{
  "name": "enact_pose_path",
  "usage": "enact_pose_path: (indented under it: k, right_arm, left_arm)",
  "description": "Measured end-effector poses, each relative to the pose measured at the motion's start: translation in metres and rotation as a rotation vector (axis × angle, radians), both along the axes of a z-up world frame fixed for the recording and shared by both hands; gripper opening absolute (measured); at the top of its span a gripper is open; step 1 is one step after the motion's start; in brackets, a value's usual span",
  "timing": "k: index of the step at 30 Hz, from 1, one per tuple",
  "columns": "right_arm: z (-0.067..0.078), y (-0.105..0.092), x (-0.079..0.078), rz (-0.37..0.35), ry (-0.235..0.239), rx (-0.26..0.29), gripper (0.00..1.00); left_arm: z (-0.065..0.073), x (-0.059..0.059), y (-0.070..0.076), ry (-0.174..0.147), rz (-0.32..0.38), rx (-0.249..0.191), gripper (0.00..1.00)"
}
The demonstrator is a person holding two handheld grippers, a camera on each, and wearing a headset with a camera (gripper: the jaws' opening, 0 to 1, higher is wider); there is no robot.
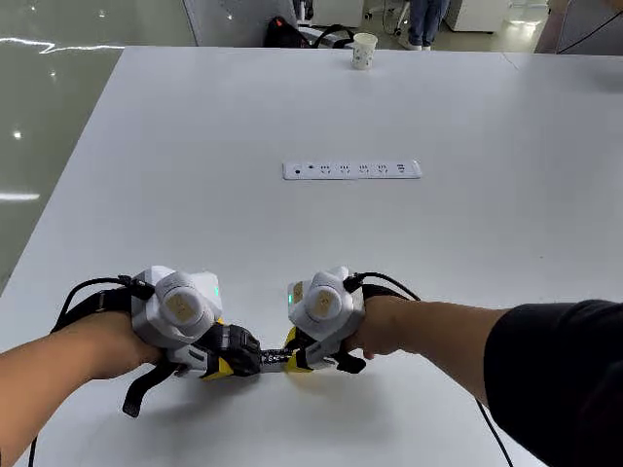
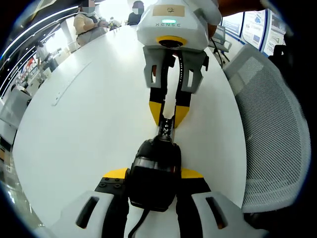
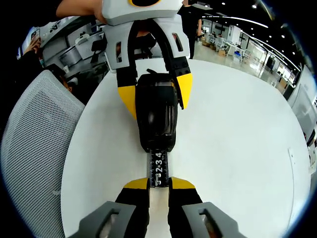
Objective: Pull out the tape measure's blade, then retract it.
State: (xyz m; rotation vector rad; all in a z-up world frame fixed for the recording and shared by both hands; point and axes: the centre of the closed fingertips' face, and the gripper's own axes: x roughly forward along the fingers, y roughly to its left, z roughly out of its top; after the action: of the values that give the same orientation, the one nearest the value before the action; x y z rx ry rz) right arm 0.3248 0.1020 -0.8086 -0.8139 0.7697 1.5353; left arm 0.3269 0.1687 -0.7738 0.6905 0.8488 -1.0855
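A black tape measure (image 1: 240, 350) sits low over the white table (image 1: 292, 117) near its front edge. My left gripper (image 1: 226, 366) is shut on its case (image 2: 154, 184), yellow pads on both sides. A short length of blade (image 3: 158, 166), with numbers 2, 3, 4 showing, runs out of the case (image 3: 156, 116). My right gripper (image 3: 158, 184) is shut on the blade's end. In the head view the right gripper (image 1: 298, 362) faces the left one, a few centimetres apart, with the blade (image 1: 275, 362) between them. The left gripper view shows the right gripper (image 2: 167, 116) pinching the blade (image 2: 166, 130).
A white power strip (image 1: 352, 170) lies mid-table and a paper cup (image 1: 364, 50) stands at the far edge. A grey mesh chair (image 2: 267, 134) stands just off the table's near edge, also the chair (image 3: 34, 144). People stand at the far end of the room.
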Motion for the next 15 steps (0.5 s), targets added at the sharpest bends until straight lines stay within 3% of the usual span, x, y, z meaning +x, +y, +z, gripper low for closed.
enact_pose_path:
  k: [15]
  right_arm:
    - [0.000,-0.012,0.002,0.009,-0.006,-0.014,0.09]
  left_arm:
    - [-0.001,0.000,-0.001,0.002,-0.015,0.016,0.30]
